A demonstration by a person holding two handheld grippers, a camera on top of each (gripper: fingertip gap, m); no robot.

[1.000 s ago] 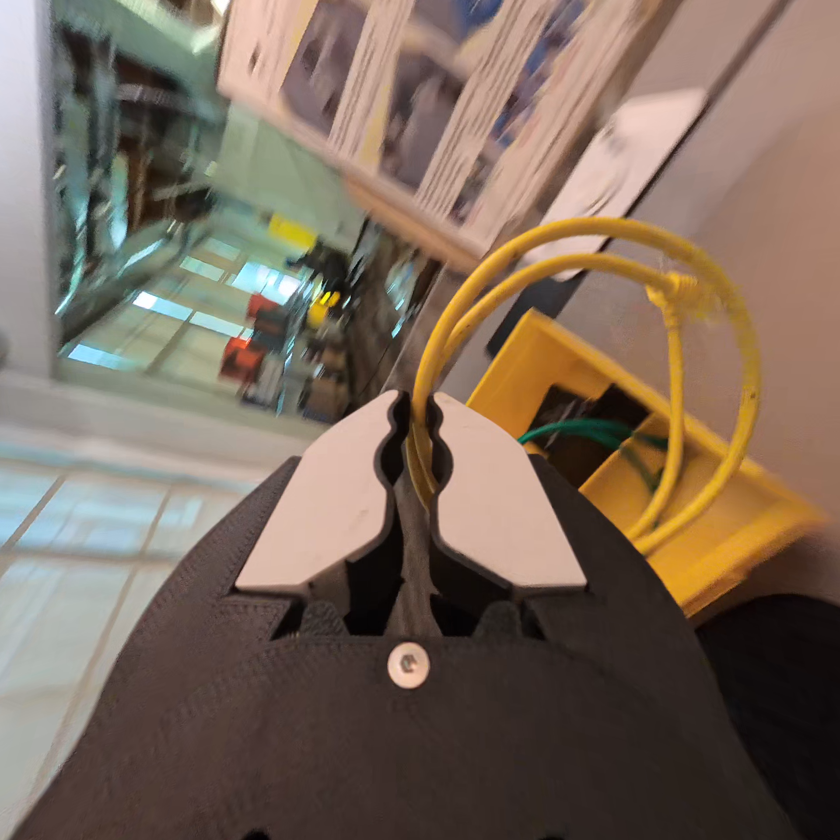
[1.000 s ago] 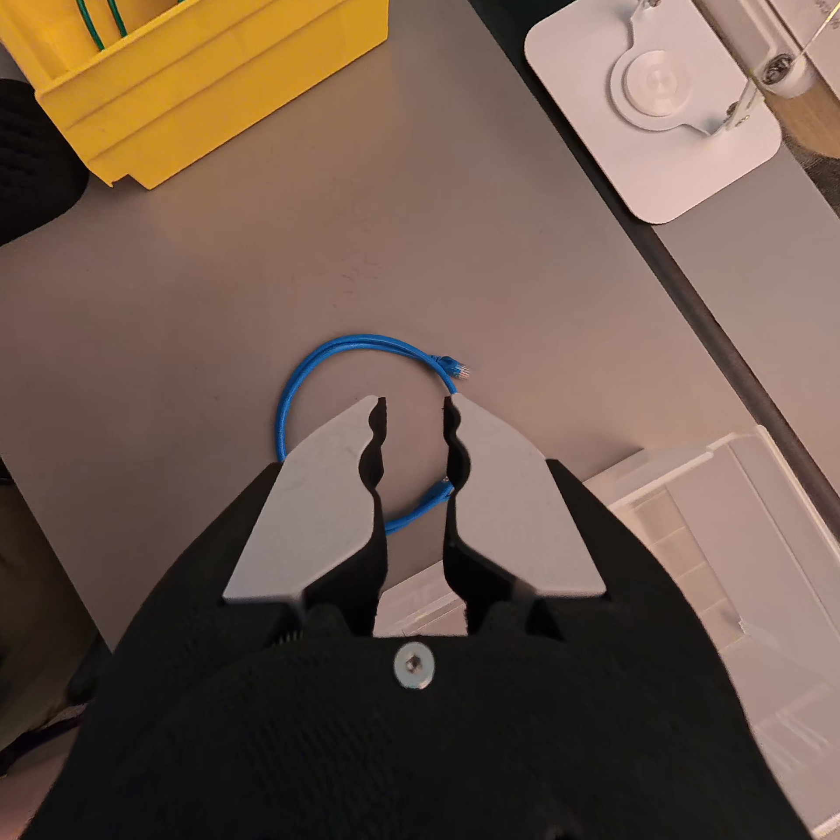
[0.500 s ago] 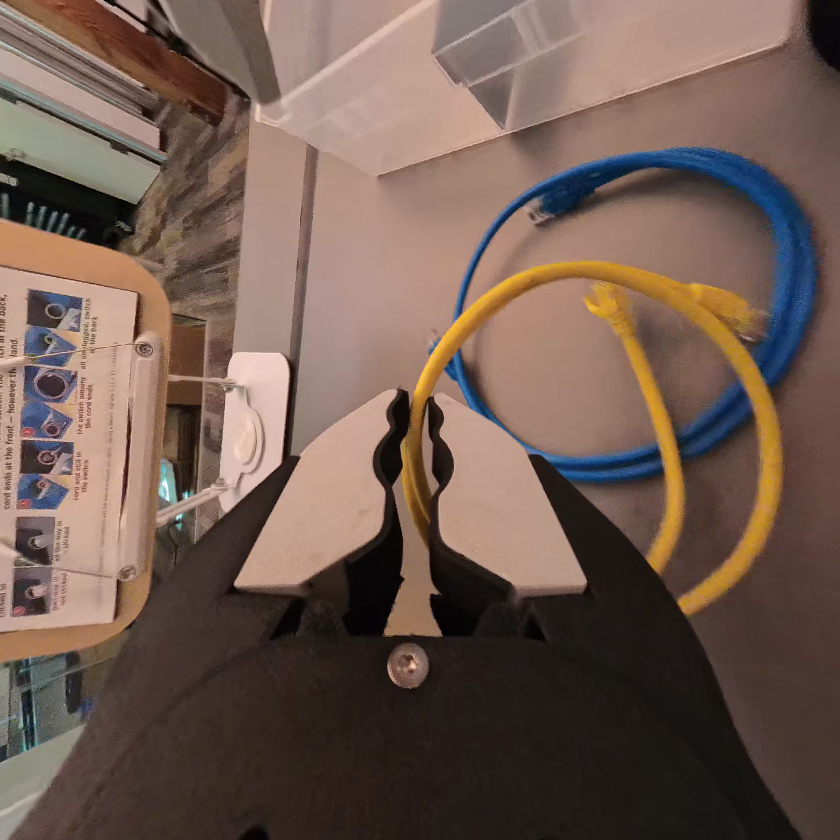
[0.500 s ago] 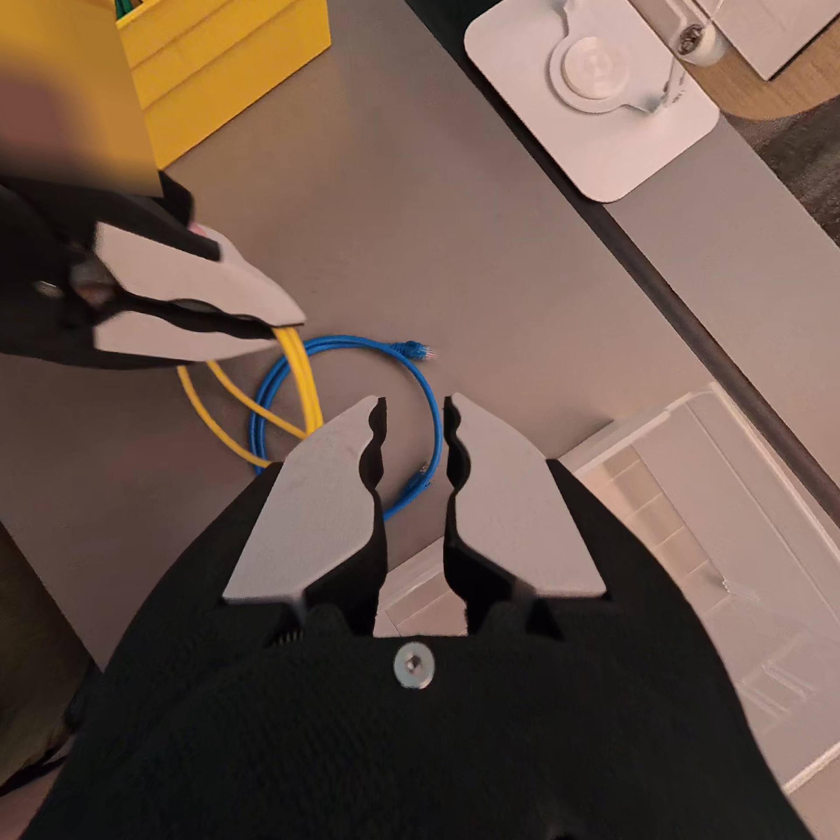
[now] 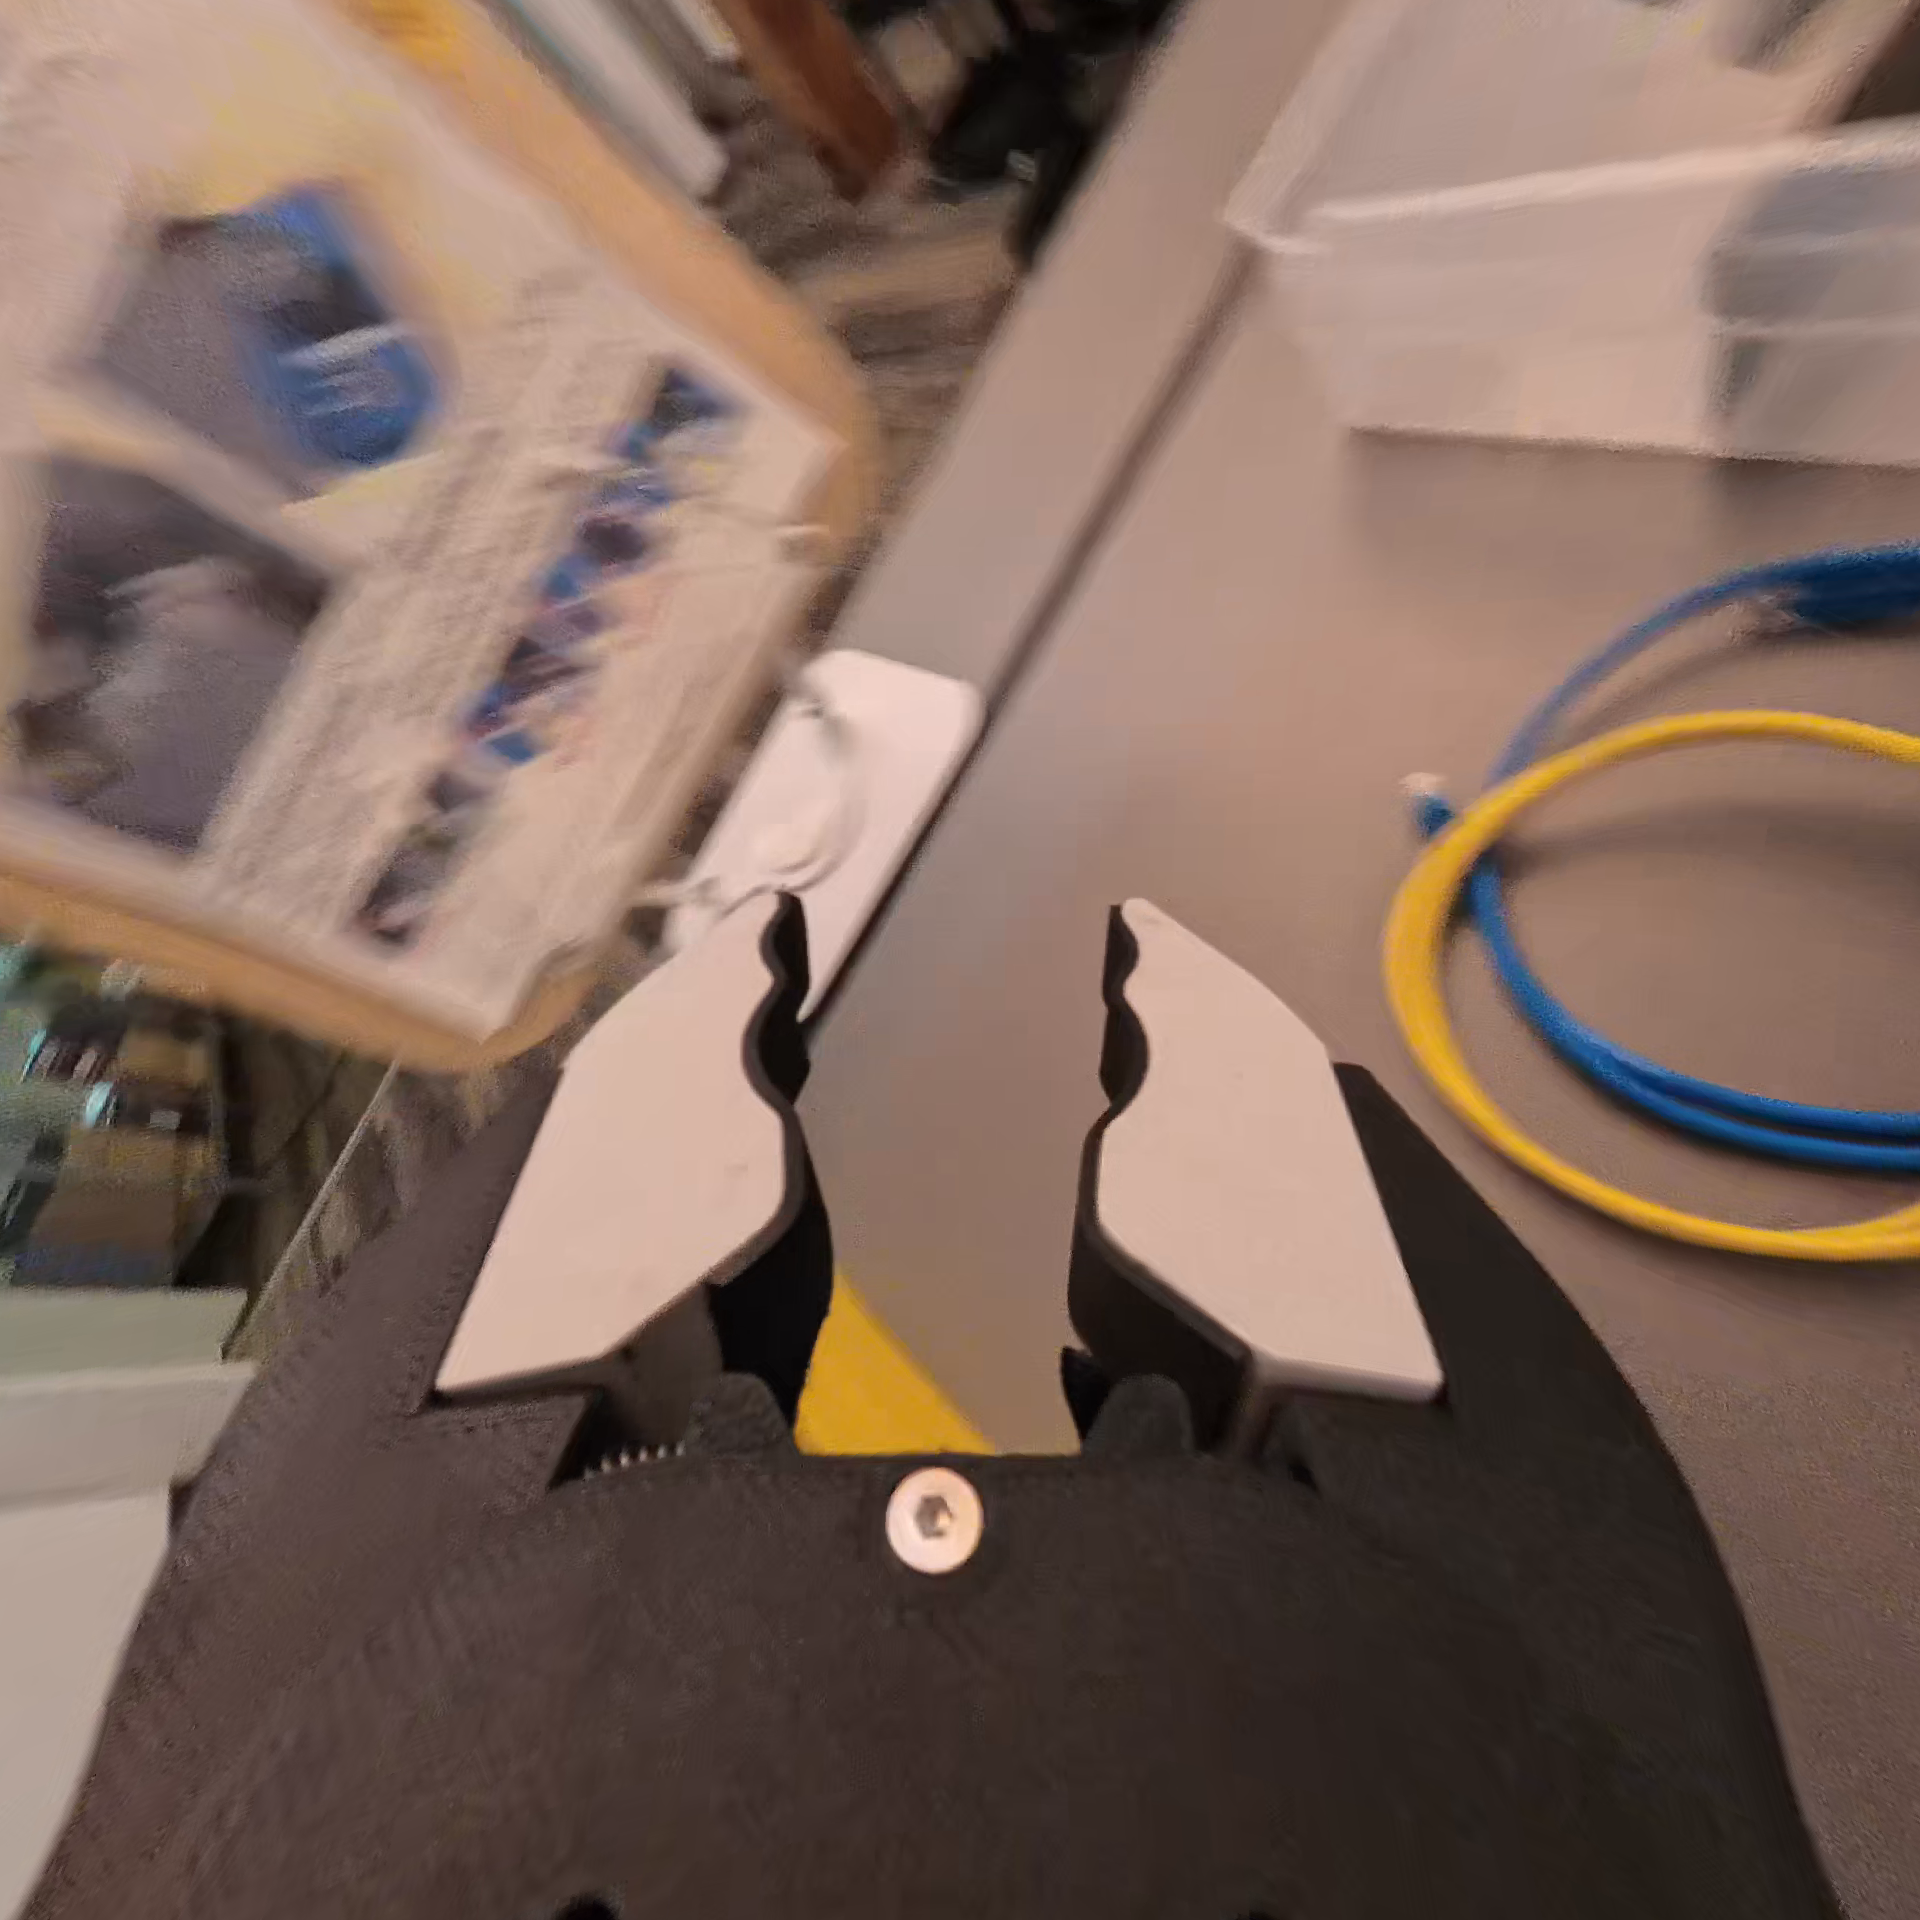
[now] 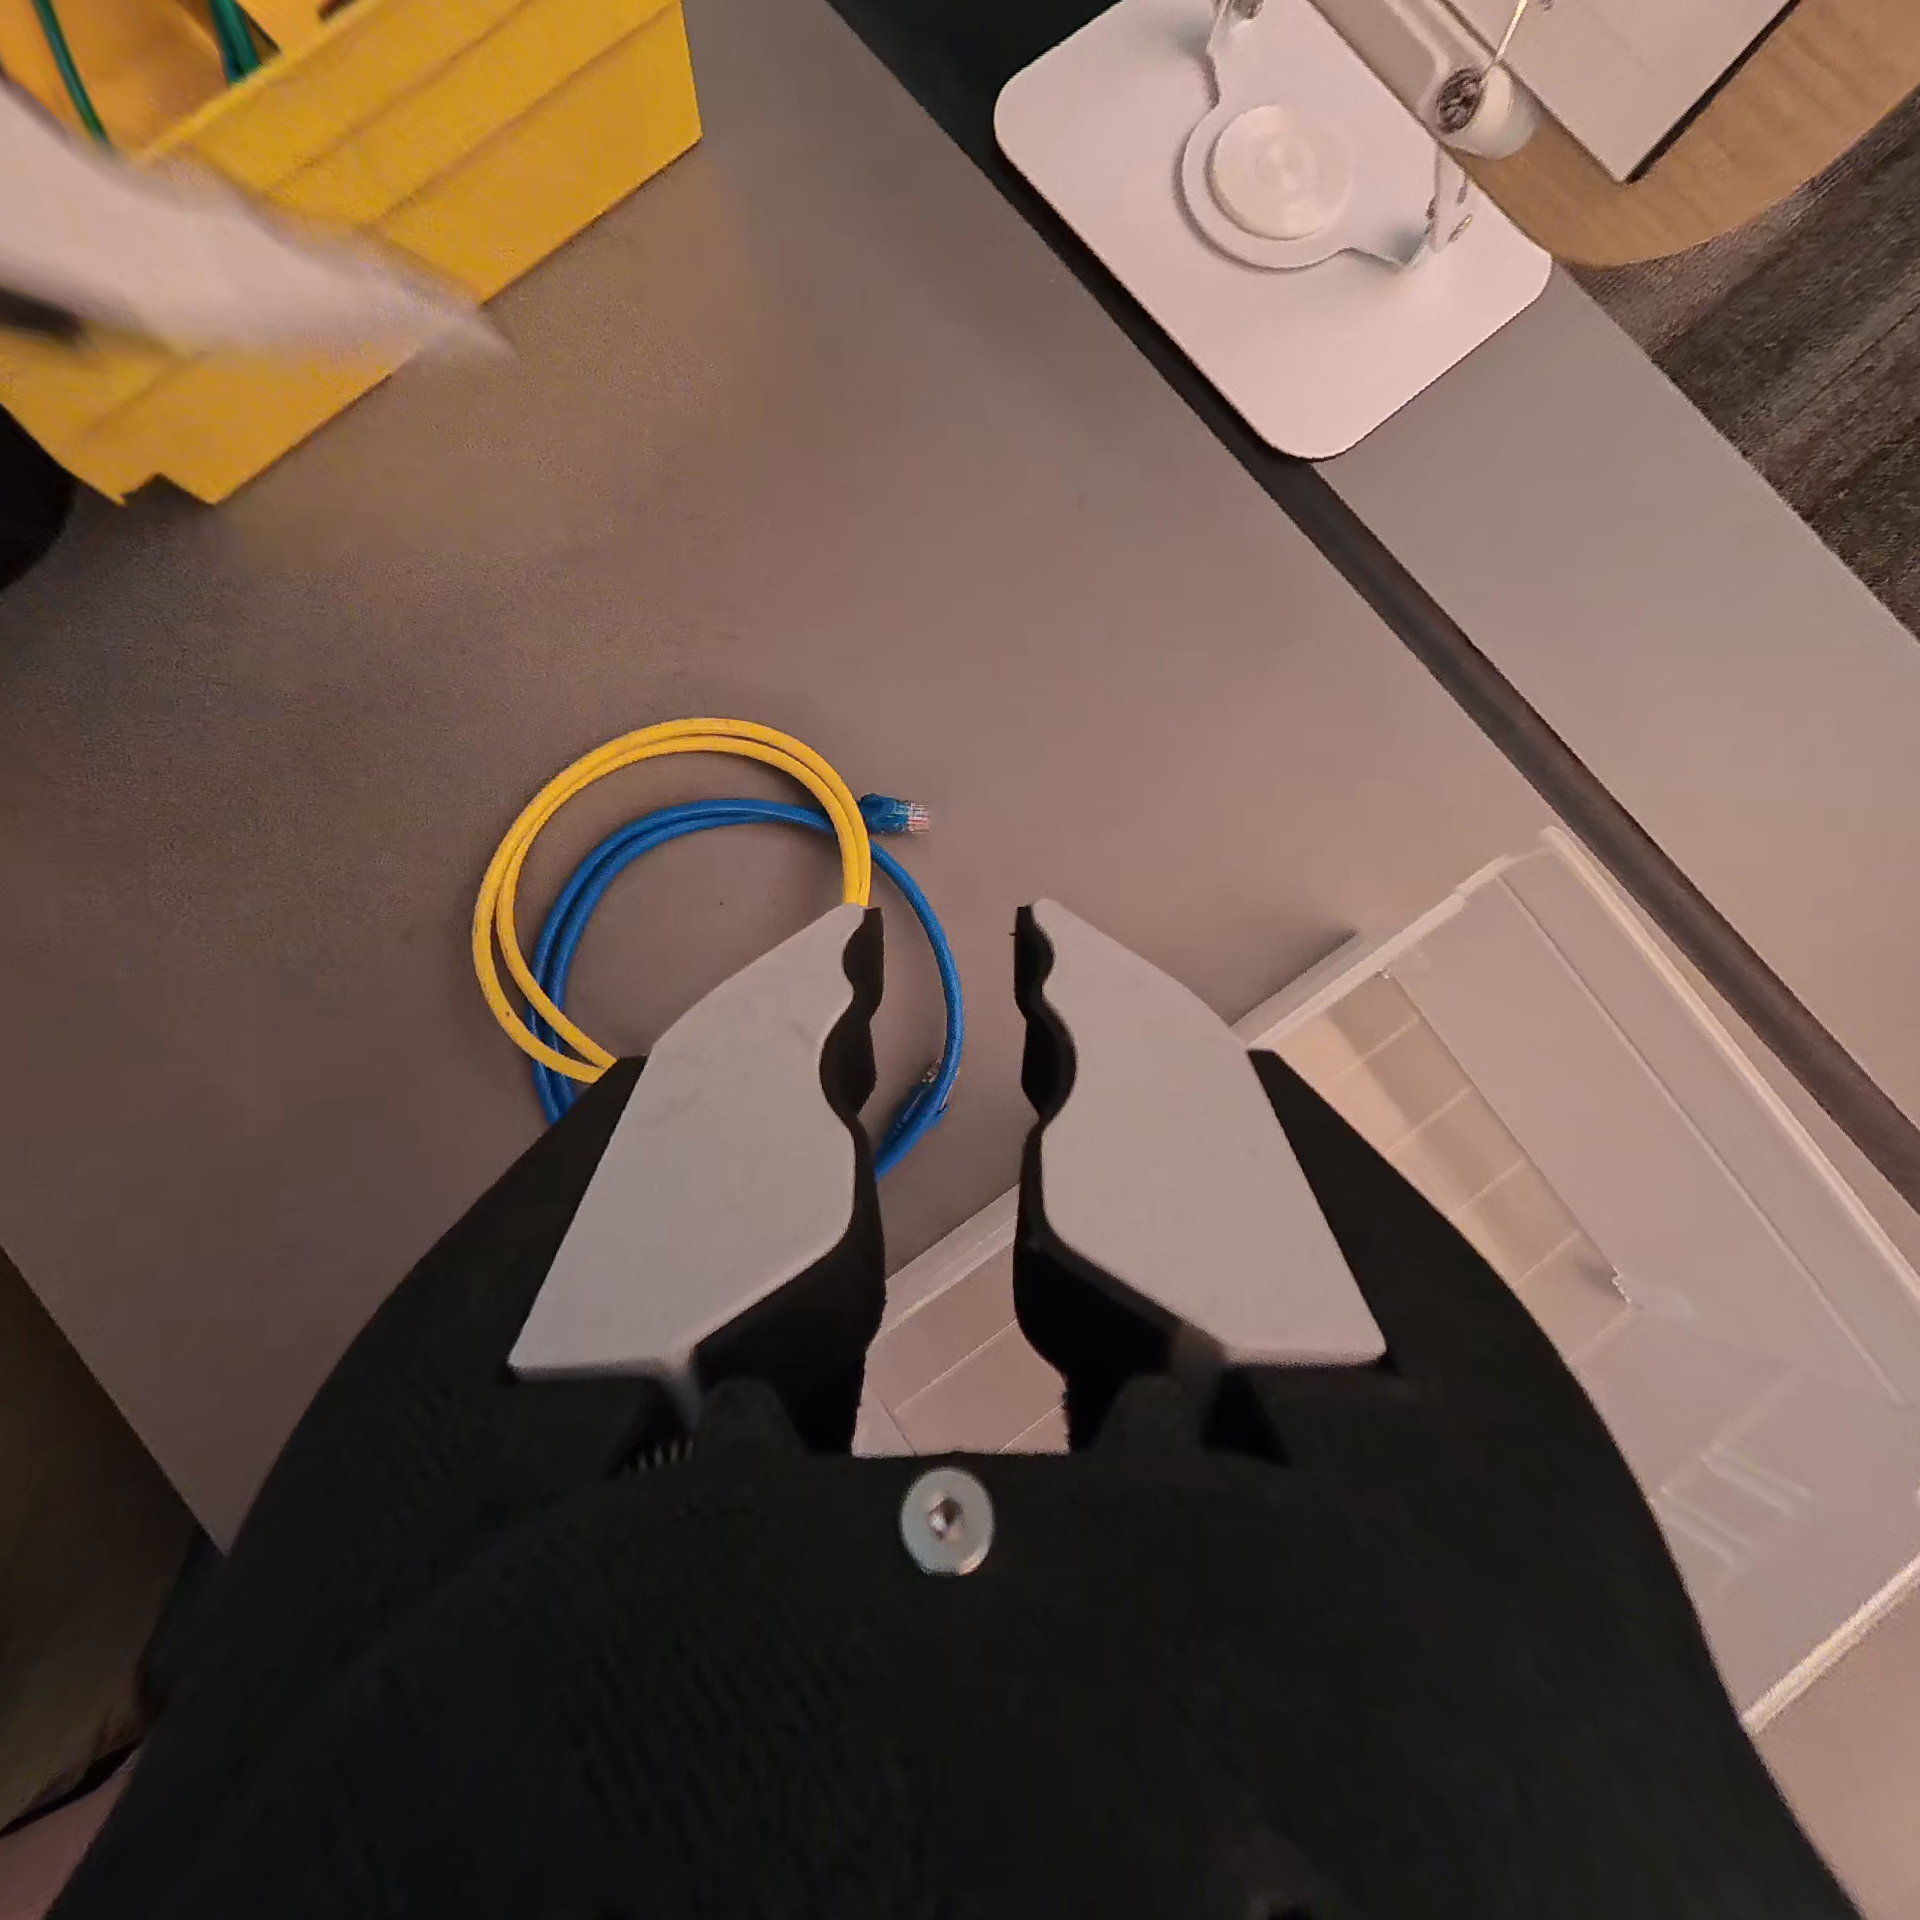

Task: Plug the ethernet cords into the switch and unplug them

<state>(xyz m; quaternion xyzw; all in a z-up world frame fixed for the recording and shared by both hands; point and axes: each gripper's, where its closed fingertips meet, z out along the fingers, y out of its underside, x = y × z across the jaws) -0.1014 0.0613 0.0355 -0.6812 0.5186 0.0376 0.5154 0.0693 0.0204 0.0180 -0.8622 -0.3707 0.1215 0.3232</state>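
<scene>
Grey tabletop (image 6: 935, 540) fills most of what I can see, with a yellow bin (image 6: 416, 177) at one corner holding green cords (image 6: 223, 42), a clear plastic organiser (image 6: 1558, 1195) near the right gripper, and a white stand base (image 6: 1268, 208) by the table's edge. Two coiled ethernet cords lie together on the table: the yellow cord (image 6: 665, 748) overlaps the blue cord (image 6: 914, 935), touching it, and a blue plug (image 6: 894, 812) pokes out beside the loop. I see no switch in either view.

It looks to me like cords are being laid out, more being wanted from the bin. To do that well, I would take one green cord by the cable near a plug, lift it clear of the others, and set it beside the coils, not across them, so the plugs stay easy to pick.

Left gripper (image 5: 951, 914) has its fingers spread wide, holding nothing, over the table near the bin; its view is blurred. Right gripper (image 6: 948, 920) hovers above the coils, fingers parted, empty, touching neither cord as far as I can tell.
</scene>
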